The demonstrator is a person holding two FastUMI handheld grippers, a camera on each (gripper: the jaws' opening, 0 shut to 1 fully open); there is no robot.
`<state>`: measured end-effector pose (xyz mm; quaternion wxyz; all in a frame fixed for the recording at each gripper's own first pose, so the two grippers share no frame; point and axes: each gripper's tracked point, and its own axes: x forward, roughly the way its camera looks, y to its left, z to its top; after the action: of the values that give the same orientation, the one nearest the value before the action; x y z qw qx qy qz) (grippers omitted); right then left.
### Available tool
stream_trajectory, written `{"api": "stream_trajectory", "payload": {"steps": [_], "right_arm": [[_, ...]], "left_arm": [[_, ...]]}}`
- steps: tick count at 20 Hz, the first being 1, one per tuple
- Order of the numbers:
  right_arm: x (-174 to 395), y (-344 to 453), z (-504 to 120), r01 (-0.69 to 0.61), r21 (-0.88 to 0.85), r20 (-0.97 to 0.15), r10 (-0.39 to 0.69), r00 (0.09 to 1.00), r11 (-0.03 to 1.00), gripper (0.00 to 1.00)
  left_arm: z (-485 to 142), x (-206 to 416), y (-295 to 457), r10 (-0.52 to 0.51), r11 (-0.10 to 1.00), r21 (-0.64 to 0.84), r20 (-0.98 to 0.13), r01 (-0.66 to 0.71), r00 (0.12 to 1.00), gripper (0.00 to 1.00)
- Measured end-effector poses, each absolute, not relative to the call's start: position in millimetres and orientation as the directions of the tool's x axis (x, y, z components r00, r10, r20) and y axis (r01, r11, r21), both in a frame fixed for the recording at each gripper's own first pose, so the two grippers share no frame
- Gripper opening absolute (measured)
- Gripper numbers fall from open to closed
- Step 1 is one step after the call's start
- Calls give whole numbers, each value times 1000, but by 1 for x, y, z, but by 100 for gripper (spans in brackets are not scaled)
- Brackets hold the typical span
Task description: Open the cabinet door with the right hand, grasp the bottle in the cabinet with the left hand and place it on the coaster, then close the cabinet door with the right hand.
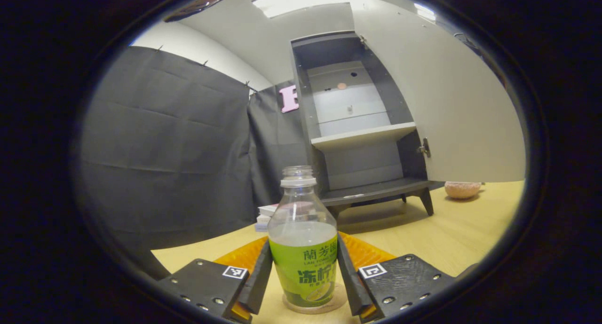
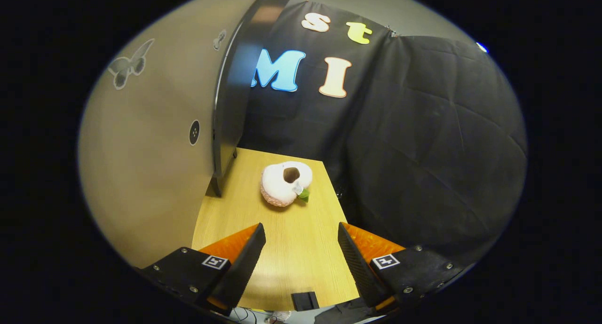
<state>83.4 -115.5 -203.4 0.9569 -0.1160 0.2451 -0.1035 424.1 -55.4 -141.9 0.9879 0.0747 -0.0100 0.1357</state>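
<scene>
A clear bottle [image 1: 303, 239] with a green label and no cap stands upright on a round transparent coaster [image 1: 289, 306] on the wooden table. My left gripper [image 1: 304, 272] is shut on the bottle, one finger against each side of the label. Behind it the grey cabinet [image 1: 362, 136] stands open, its shelves bare, with the door [image 1: 451, 103] swung out to the right. In the right gripper view, my right gripper [image 2: 301, 248] hangs open over the table with nothing between its fingers. The door's outer face [image 2: 155, 164], with its round dark knob [image 2: 194, 132], is just to that gripper's left.
A pink plush ring [image 2: 285, 183] lies on the table beyond the right gripper, also visible past the door as the plush ring [image 1: 462, 189]. A small stack of books [image 1: 265, 216] sits behind the bottle. A small black block [image 2: 304, 300] rests at the table's near edge.
</scene>
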Motion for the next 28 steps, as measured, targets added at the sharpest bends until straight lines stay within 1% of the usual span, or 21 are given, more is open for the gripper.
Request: {"api": "stream_trajectory", "payload": {"steps": [1, 3, 4, 5, 6, 7, 8, 9, 10, 11, 12, 13, 14, 15, 16, 19, 21, 24, 25, 26, 28], "right_arm": [[80, -114, -207, 138, -274, -453, -254, 855, 952, 95], [72, -109, -215, 133, -255, -474, -244, 846, 958, 96], [71, -109, -217, 131, -252, -480, -242, 843, 959, 95], [69, -108, -218, 128, -252, -482, -239, 843, 959, 95], [67, -109, -220, 127, -254, -482, -239, 843, 959, 95], [65, -109, -220, 124, -253, -482, -237, 844, 959, 95], [63, -109, -222, 121, -255, -481, -234, 845, 959, 95], [60, -108, -222, 113, -253, -483, -227, 846, 961, 95], [59, -108, -222, 110, -249, -484, -222, 847, 962, 95], [58, -108, -220, 110, -239, -482, -216, 849, 965, 95], [58, -108, -217, 112, -228, -476, -212, 853, 967, 95], [57, -109, -214, 117, -220, -468, -211, 858, 968, 95], [57, -110, -212, 122, -212, -463, -210, 861, 970, 95], [55, -109, -213, 124, -205, -461, -208, 863, 971, 95], [53, -107, -216, 122, -196, -464, -202, 862, 973, 95], [50, -105, -215, 110, -177, -464, -182, 867, 978, 95], [50, -104, -212, 111, -144, -449, -165, 878, 983, 95], [58, -100, -196, 115, -68, -406, -133, 904, 991, 96], [61, -96, -185, 107, -54, -382, -119, 916, 993, 95], [65, -103, -175, 121, -73, -360, -139, 922, 990, 95], [71, -91, -155, 81, -67, -332, -99, 938, 994, 96]], "left_arm": [[-142, 423, -57, 260, 954, 144, 26, -261, 965, 74], [-141, 424, -60, 246, 961, 130, 16, -246, 969, 77], [-142, 425, -62, 236, 964, 123, 14, -236, 972, 89], [-140, 425, -62, 228, 966, 121, 18, -229, 973, 85], [-136, 426, -61, 226, 966, 124, 22, -227, 974, 85], [-133, 425, -60, 227, 965, 126, 31, -229, 973, 89], [-130, 427, -60, 228, 964, 130, 33, -231, 973, 85], [-130, 427, -59, 231, 963, 137, 21, -232, 973, 89], [-128, 425, -56, 240, 961, 141, 12, -239, 971, 85], [-125, 425, -54, 244, 960, 139, 6, -242, 970, 89], [-118, 424, -52, 251, 958, 137, 16, -250, 968, 89], [-110, 425, -50, 253, 958, 133, 30, -255, 967, 85], [-102, 428, -51, 245, 960, 130, 45, -249, 969, 85], [-92, 429, -53, 239, 960, 134, 68, -246, 969, 89], [-84, 428, -53, 234, 960, 138, 84, -244, 969, 89], [-64, 427, -63, 204, 966, 135, 117, -219, 972, 81], [-41, 424, -70, 192, 970, 122, 142, -210, 971, 89], [-3, 420, -71, 178, 972, 124, 153, -198, 972, 85], [10, 417, -72, 172, 976, 103, 159, -189, 972, 85], [25, 416, -74, 169, 980, 74, 170, -184, 971, 89], [51, 416, -79, 153, 988, -5, 161, -155, 975, 85]]}}
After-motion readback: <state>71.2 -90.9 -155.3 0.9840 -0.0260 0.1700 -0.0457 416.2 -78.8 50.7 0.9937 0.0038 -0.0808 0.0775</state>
